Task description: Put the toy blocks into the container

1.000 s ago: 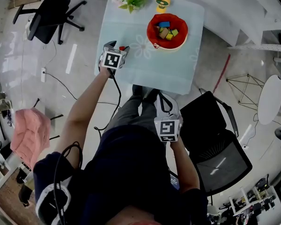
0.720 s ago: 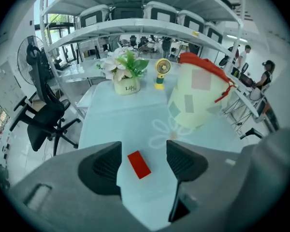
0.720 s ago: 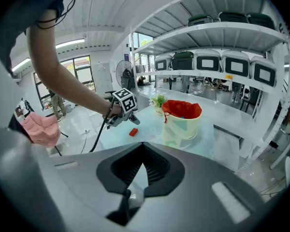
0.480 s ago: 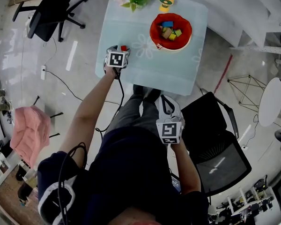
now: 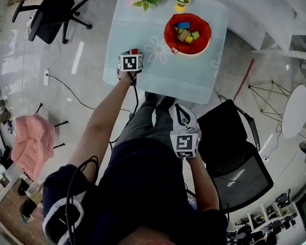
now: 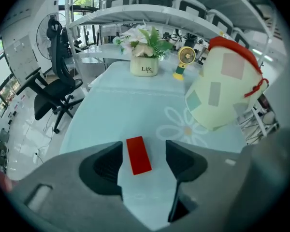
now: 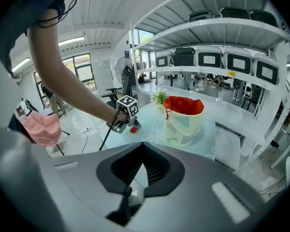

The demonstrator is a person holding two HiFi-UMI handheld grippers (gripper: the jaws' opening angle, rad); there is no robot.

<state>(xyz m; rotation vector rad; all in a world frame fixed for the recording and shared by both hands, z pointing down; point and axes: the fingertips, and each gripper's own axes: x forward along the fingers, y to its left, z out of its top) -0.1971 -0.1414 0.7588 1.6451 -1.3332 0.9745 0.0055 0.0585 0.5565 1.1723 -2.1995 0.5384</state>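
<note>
Left gripper points steeply down over the near-left part of the tabletop. Its jaws are apart and have just been closing a little. Red block lies flat on the tabletop between the two pads, with a gap on each side, so no pad touches it and nothing is gripped. The block's long side runs roughly along the jaws, slightly skewed.

Container is a pale bucket with a red lining. It stands on the far-right part of the tabletop, well apart from the red block. Head view shows several colored blocks already inside it: blue, yellow, green and tan.

Right gripper is held off the tabletop, near the person's lap, aimed toward the tabletop. Its jaws are together with nothing between them.

Flower pot and a small yellow fan sit at the far edge of the tabletop, left of the container. A black office chair is on the floor at the person's right. A pink cloth is on the far left.
</note>
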